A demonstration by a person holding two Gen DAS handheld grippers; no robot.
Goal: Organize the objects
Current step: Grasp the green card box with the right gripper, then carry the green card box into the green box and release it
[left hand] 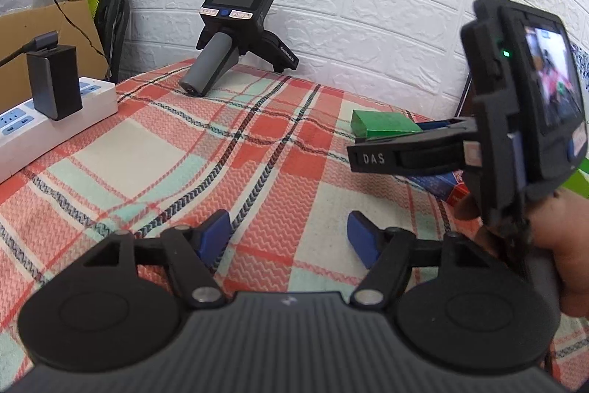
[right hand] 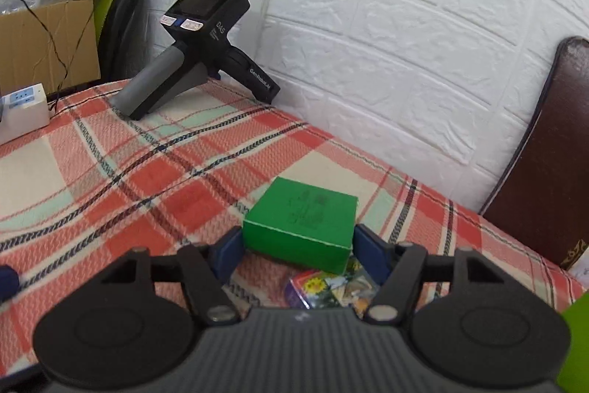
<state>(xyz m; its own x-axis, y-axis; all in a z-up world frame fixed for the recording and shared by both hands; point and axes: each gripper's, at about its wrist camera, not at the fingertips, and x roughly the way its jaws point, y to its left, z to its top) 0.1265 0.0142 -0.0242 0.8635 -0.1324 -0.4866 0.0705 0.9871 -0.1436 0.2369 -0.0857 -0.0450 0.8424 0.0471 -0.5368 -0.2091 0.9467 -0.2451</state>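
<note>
Right tool [right hand: 296, 251] straddles green box [right hand: 302, 221], pads at its sides, clamp unconfirmed | box on plaid bench [right hand: 147, 179] over colourful packet [right hand: 331, 286] | left tool [left hand: 289, 238] apart, empty | sorting barely begun, nothing visibly placed

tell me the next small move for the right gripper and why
Probably close the right gripper on the green box. Its blue pads already flank the box's two sides, and the box sits raised over a colourful packet, so lifting would need a firm grip.
</note>
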